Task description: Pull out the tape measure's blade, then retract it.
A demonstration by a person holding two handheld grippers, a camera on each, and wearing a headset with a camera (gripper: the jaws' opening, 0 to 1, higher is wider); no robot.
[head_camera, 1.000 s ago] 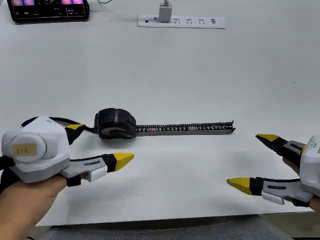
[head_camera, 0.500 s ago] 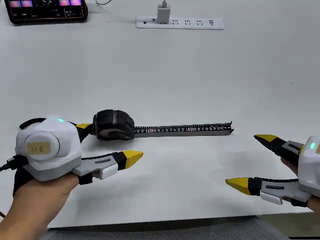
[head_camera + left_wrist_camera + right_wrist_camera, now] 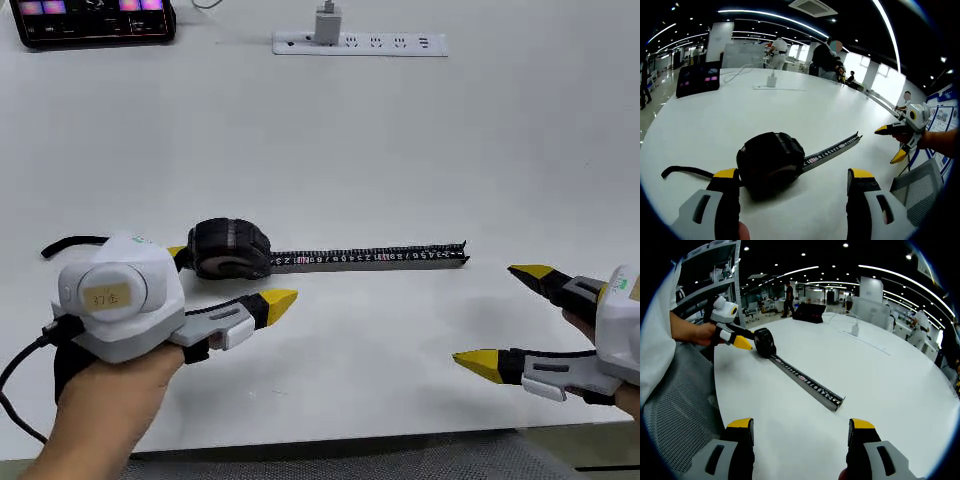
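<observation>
A black tape measure (image 3: 230,248) lies on the white table (image 3: 330,140), its blade (image 3: 370,257) drawn out to the right and ending in a hook (image 3: 464,252). A black wrist strap (image 3: 70,243) trails off its left side. My left gripper (image 3: 232,275) is open, with the case (image 3: 771,159) just ahead between its yellow-tipped fingers (image 3: 861,176), not touching. My right gripper (image 3: 505,318) stands open at the right, near the table's front edge, apart from the blade's end (image 3: 835,401). The case (image 3: 765,342) and the left gripper (image 3: 735,338) also appear in the right gripper view.
A white power strip (image 3: 360,43) with a charger plugged in lies at the back centre. A dark tablet with a lit screen (image 3: 92,20) sits at the back left. A mesh chair (image 3: 680,410) stands by the table's edge. People stand far behind.
My left gripper has moved right and forward, closing in on the tape measure's case. The right gripper and the tape measure have stayed where they were.
</observation>
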